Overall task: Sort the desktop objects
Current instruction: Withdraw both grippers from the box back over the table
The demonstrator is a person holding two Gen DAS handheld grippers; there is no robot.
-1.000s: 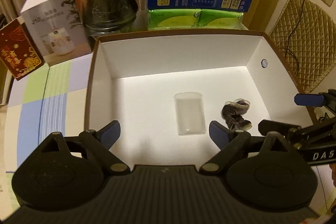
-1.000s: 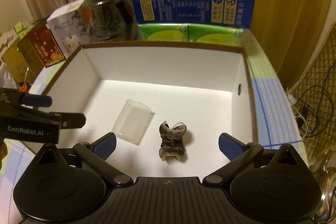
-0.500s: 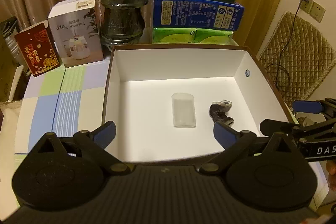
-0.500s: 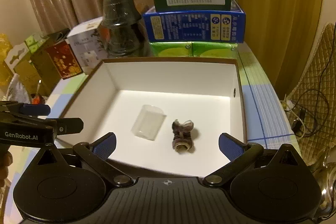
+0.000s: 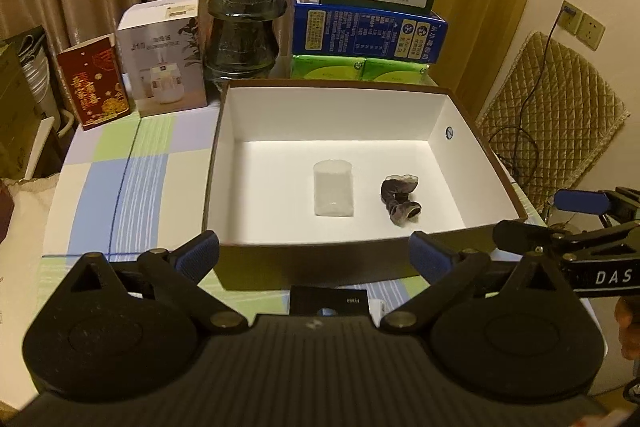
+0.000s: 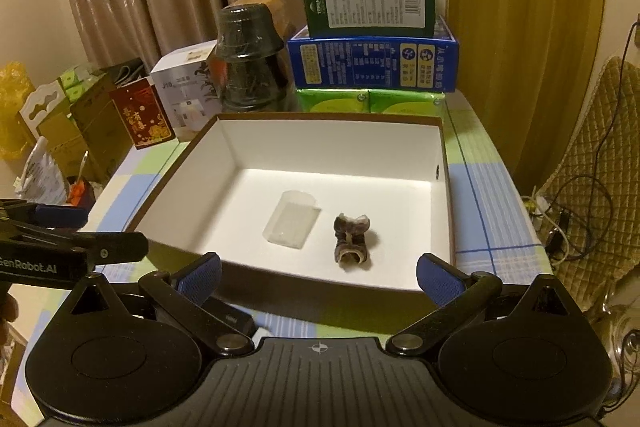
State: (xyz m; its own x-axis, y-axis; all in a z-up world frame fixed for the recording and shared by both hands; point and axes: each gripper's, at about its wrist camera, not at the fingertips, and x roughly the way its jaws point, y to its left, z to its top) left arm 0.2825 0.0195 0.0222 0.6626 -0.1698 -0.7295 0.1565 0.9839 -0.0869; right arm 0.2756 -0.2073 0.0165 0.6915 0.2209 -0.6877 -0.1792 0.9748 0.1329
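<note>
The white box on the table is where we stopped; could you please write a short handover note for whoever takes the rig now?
Left tongs: open, empty, jaws just widened.
Right tongs: open, empty.
Both sit short of the white box's near wall.
Done: clear plastic case and dark scrunchie lie apart inside on the floor.
Left: a black item lies on the tablecloth before the box, possibly next.
</note>
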